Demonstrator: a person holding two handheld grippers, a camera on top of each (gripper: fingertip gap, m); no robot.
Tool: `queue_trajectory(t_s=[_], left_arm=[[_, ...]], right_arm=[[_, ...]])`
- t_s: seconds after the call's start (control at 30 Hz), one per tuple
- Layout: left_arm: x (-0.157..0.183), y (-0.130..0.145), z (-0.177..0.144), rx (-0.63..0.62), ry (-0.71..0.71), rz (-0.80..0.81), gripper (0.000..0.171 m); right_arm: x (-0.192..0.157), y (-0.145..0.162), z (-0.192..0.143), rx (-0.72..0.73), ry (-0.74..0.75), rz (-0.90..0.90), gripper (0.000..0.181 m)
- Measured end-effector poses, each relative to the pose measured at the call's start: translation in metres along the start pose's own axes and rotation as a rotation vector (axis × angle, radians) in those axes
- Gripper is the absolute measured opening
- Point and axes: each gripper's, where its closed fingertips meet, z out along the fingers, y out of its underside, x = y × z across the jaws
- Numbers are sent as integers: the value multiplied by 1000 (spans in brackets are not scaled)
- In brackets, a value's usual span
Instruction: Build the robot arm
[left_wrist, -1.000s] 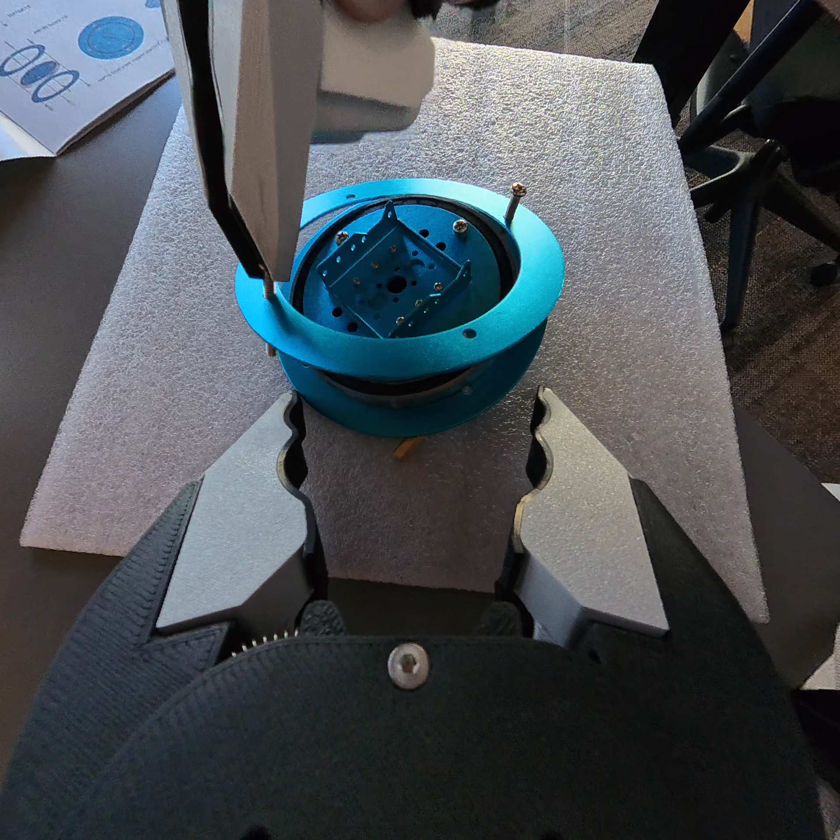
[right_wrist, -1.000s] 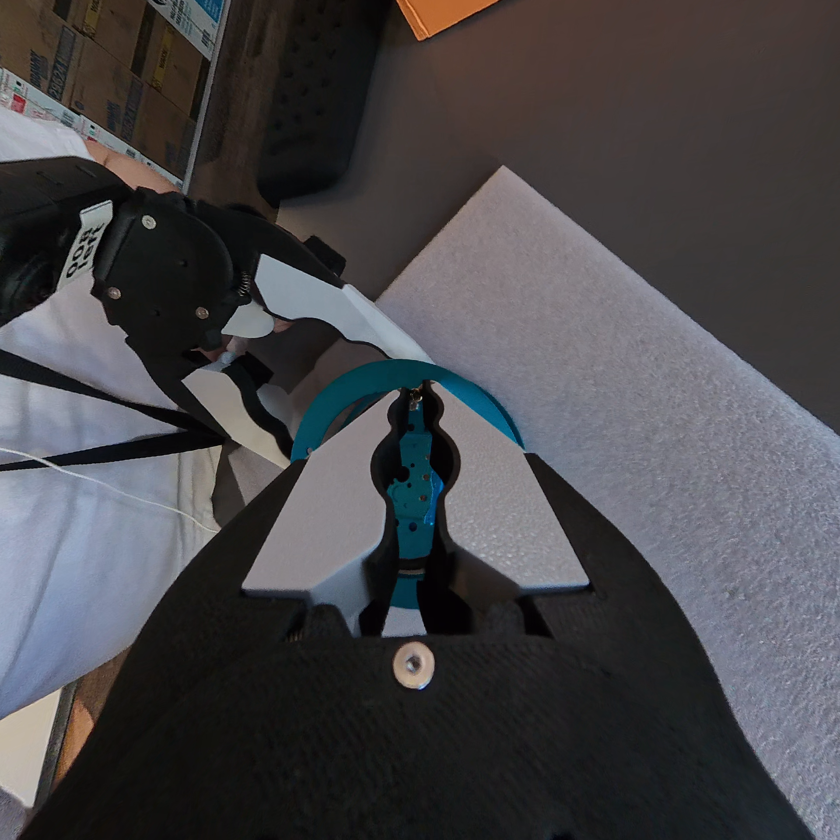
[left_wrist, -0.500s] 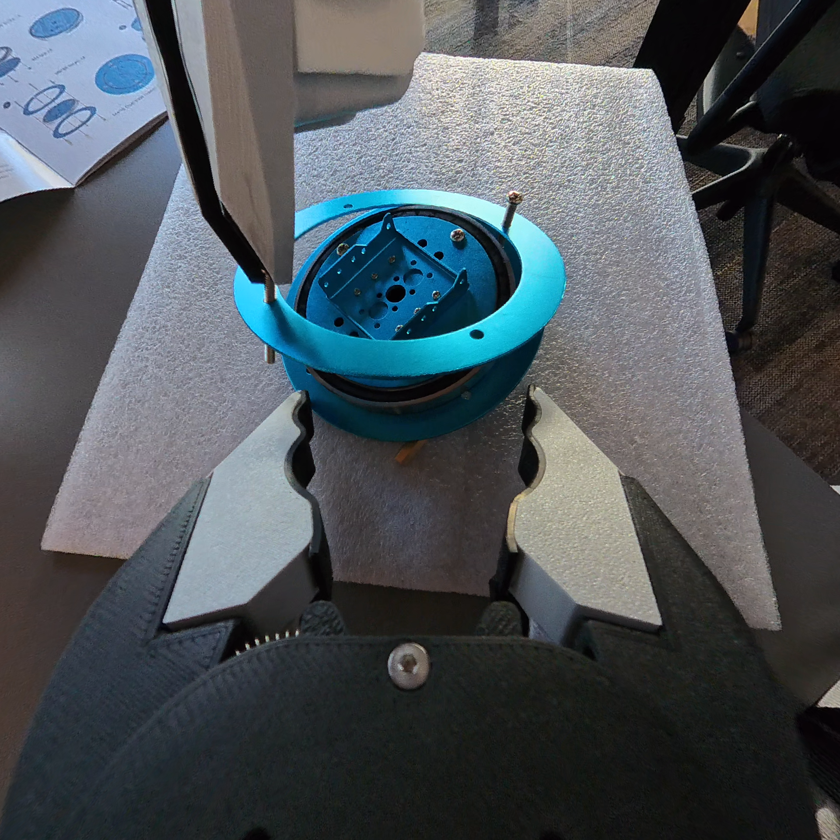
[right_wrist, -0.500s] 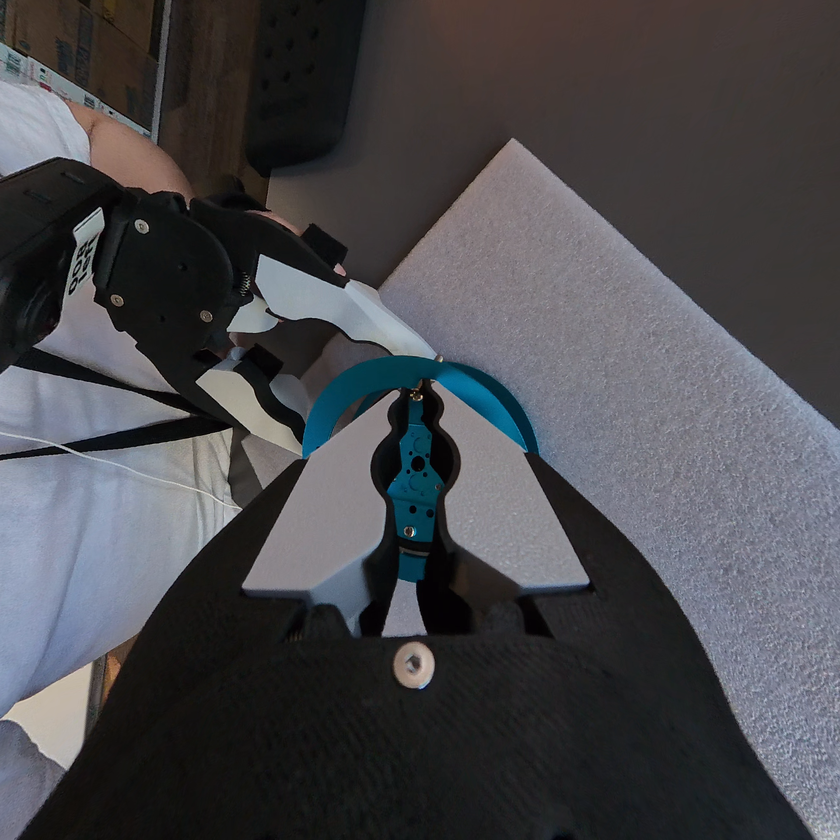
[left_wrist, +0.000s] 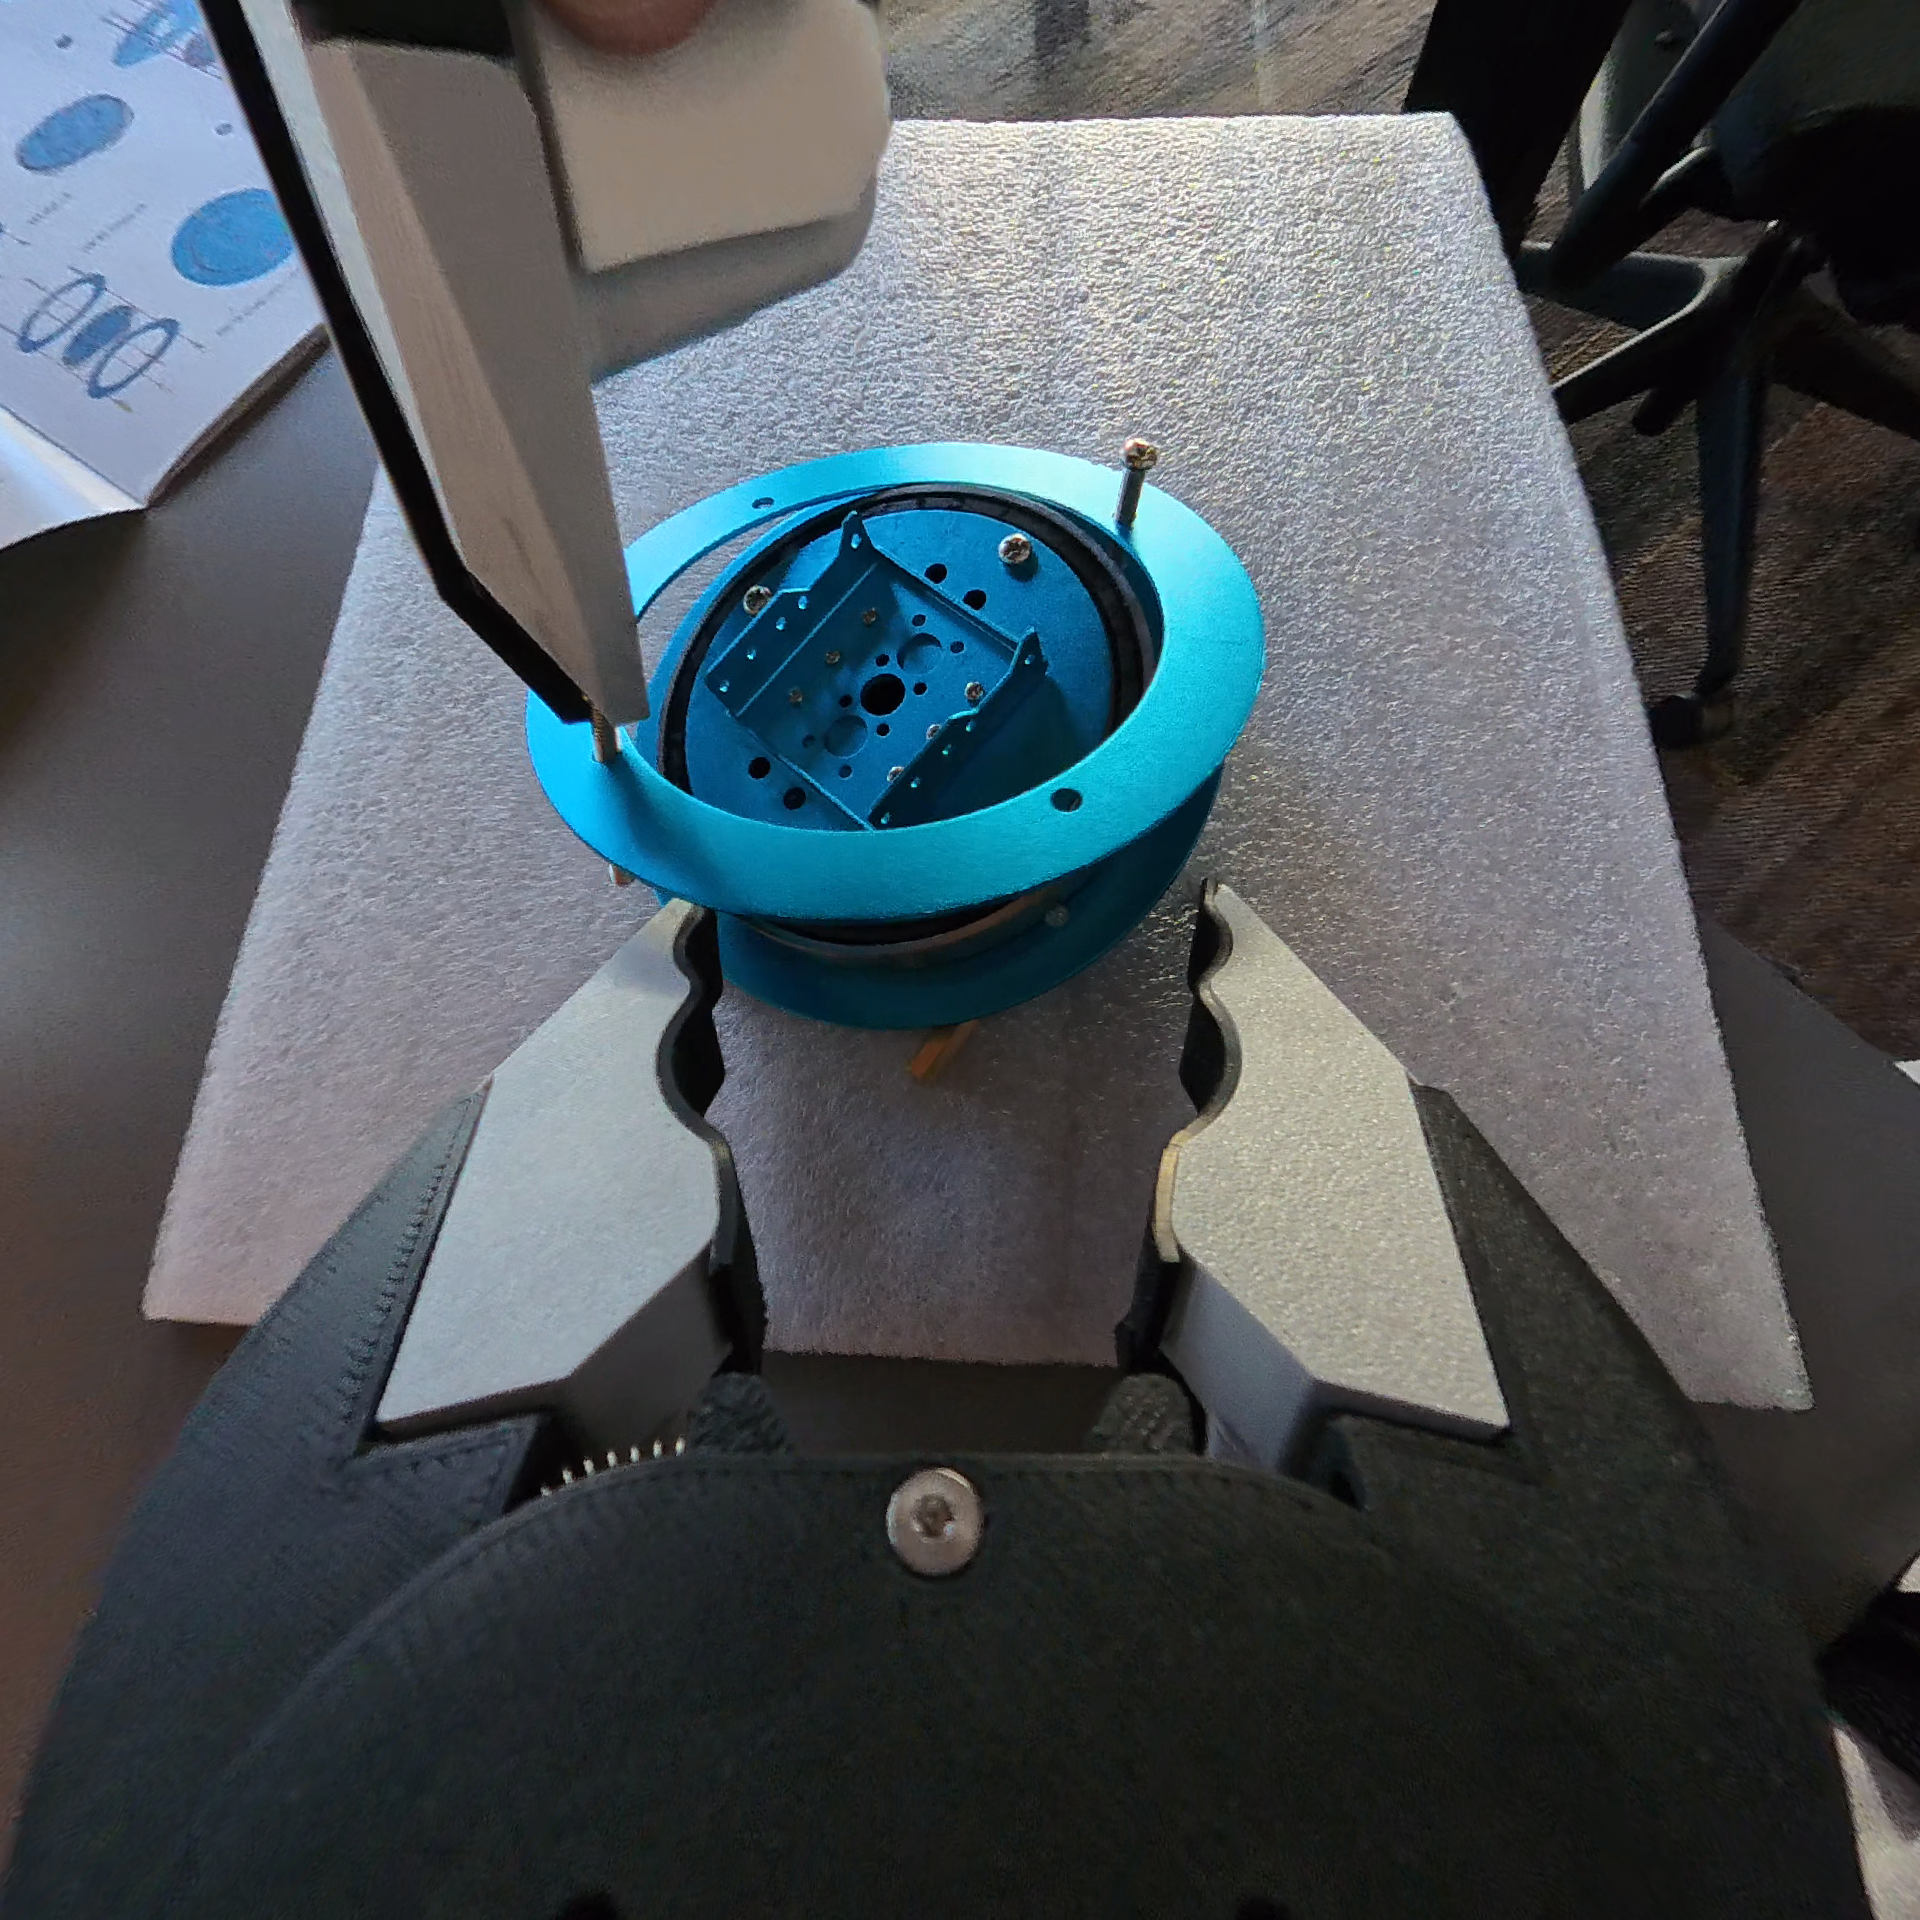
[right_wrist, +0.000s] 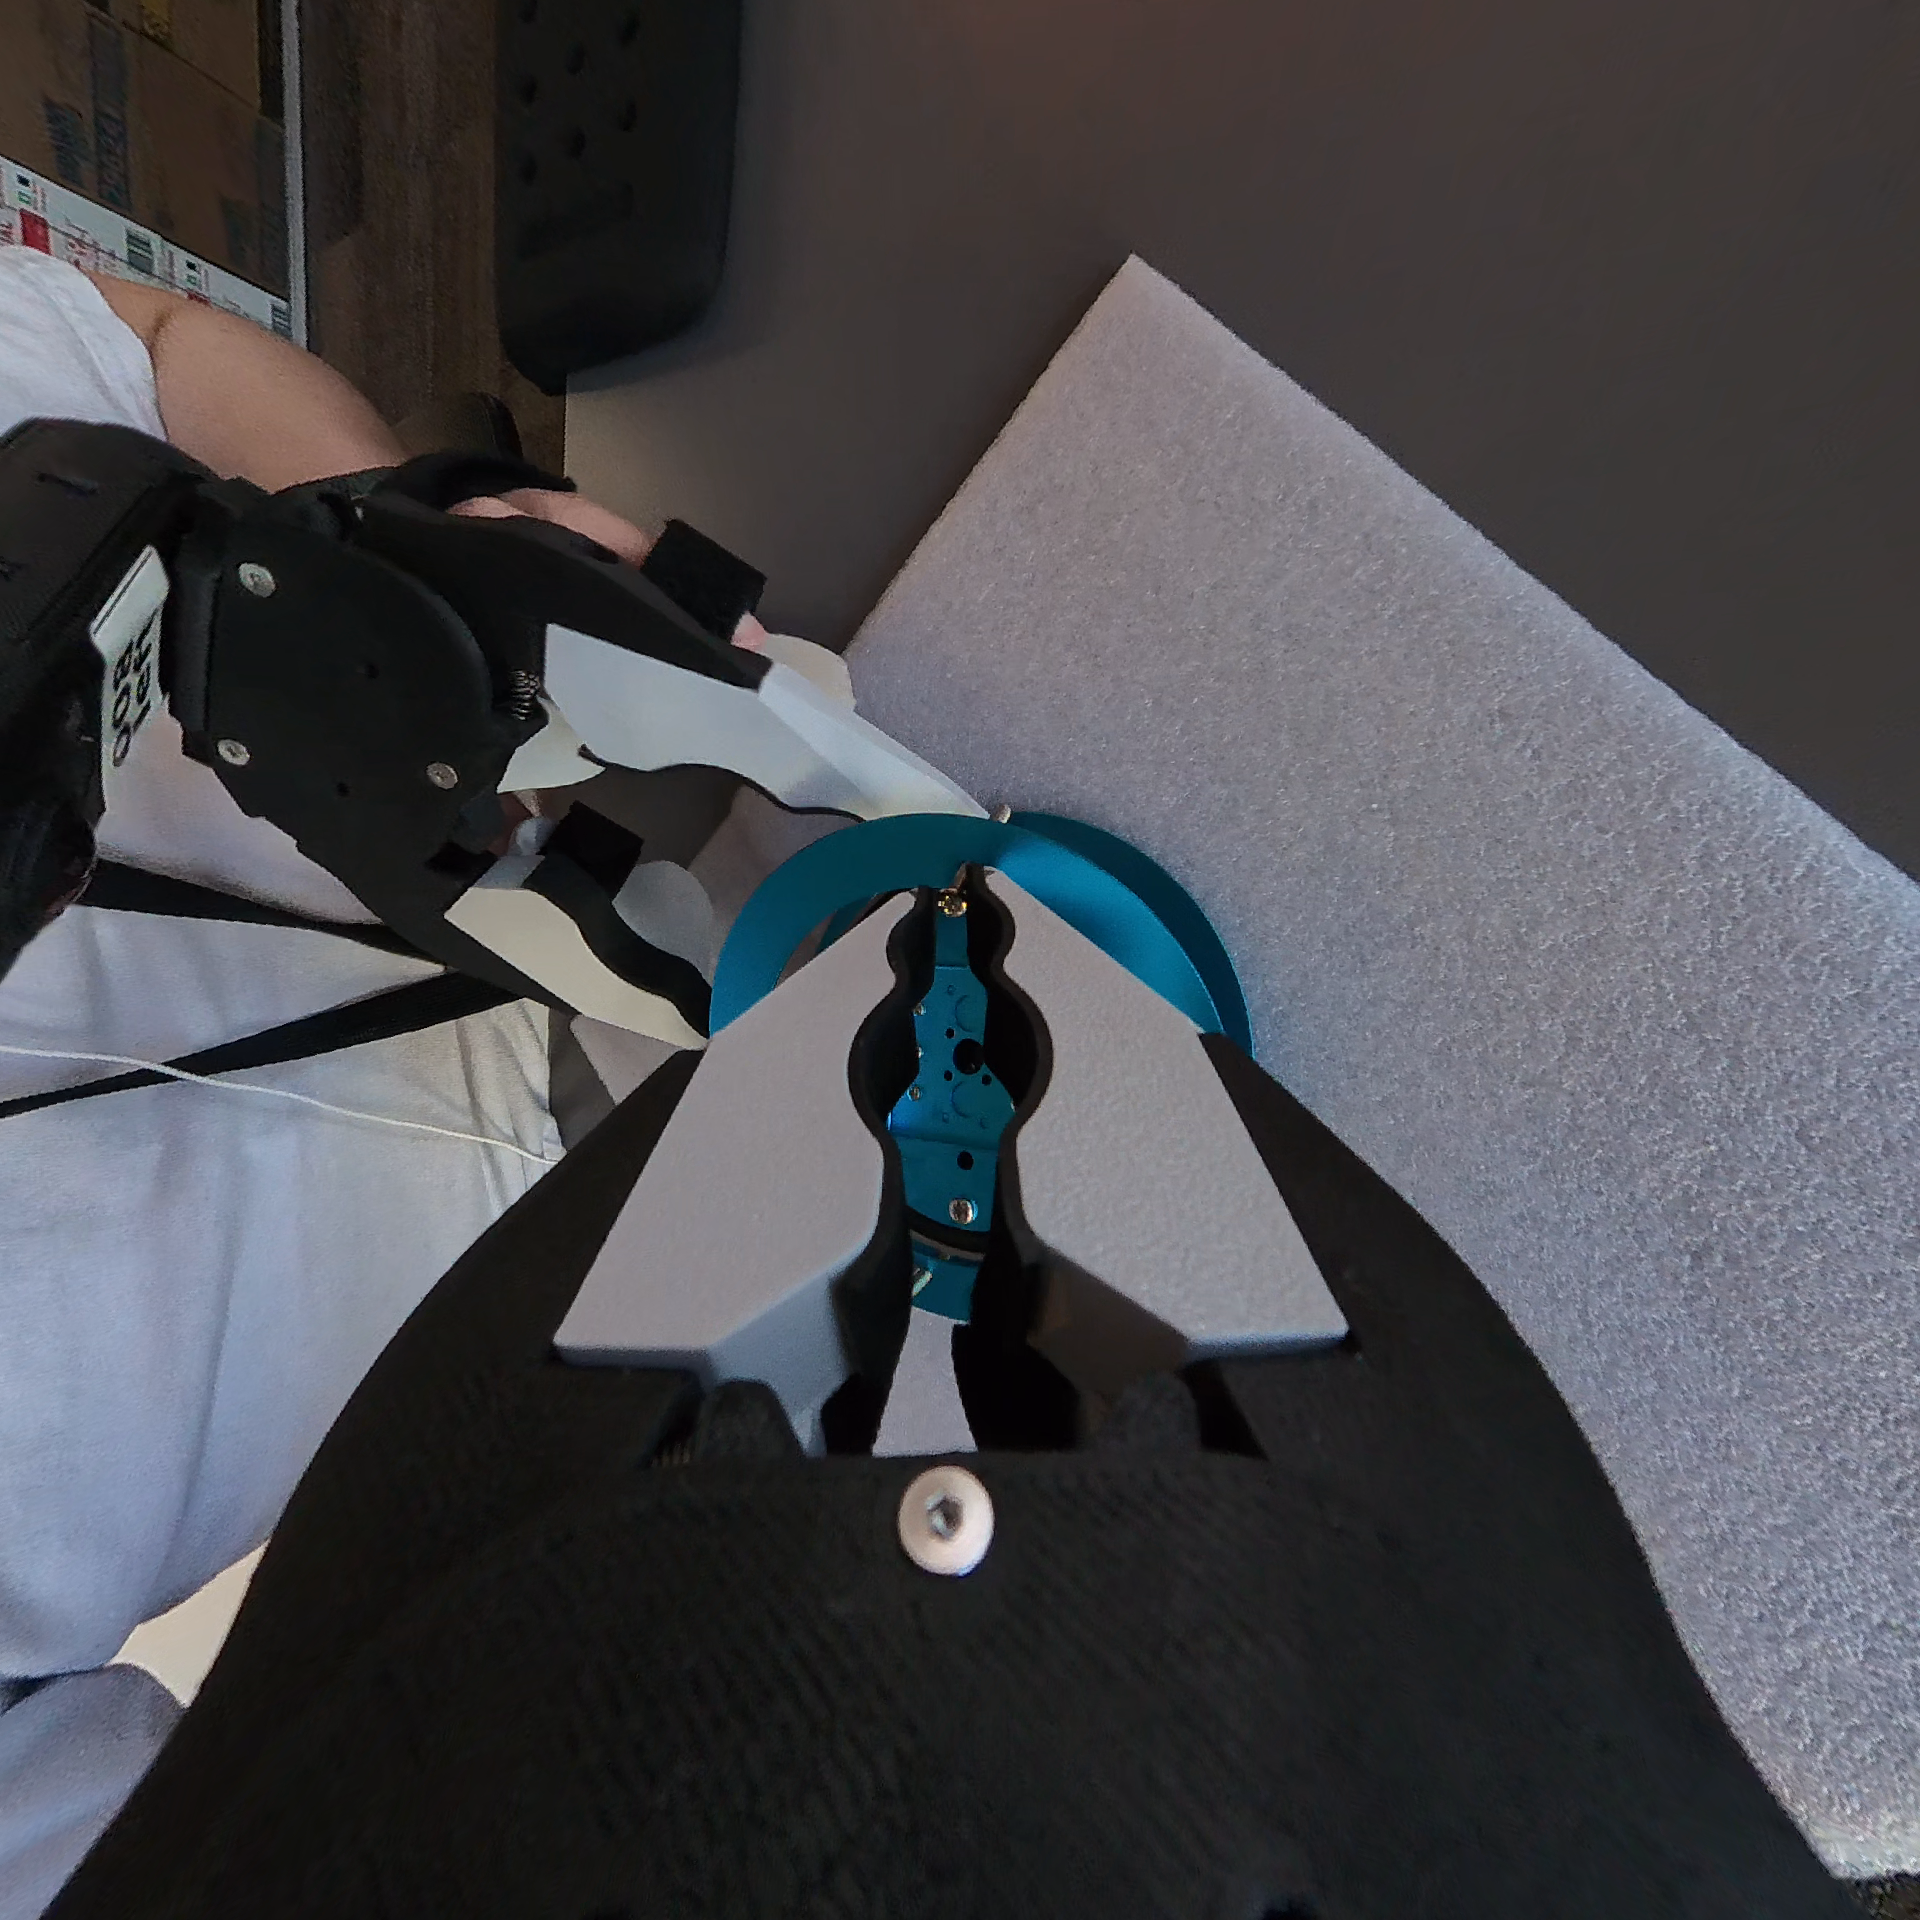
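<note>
Straight ahead of the left gripper (left_wrist: 951, 914), fingers spread wide and holding nothing, tips just flanking its near edge: blue round assembly (left_wrist: 935, 987) on the foam sheet (left_wrist: 1351, 416), loose ring (left_wrist: 935, 842) tilted above it. Reaching down from the far left, right gripper (left_wrist: 608, 717), fingers pinched narrow on an upright screw (left_wrist: 603, 740) through the ring's left rim, long axis near vertical. Nearer than half a second back, left tips then short of the assembly.

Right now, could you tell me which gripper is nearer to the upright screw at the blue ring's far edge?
Right. The right gripper pinches another screw across the blue ring from the upright screw; the left gripper sits open beyond the ring's near edge.
</note>
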Motion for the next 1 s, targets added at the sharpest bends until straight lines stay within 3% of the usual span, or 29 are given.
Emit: queue_trajectory(t_s=[0.63,1.0], left_arm=[[2,0,1,30,27,-3,79],[2,-1,0,35,16,9,76]], right_arm=[[-4,7,2,-153,119,104,4],[0,11,5,-418,294,56,5]])
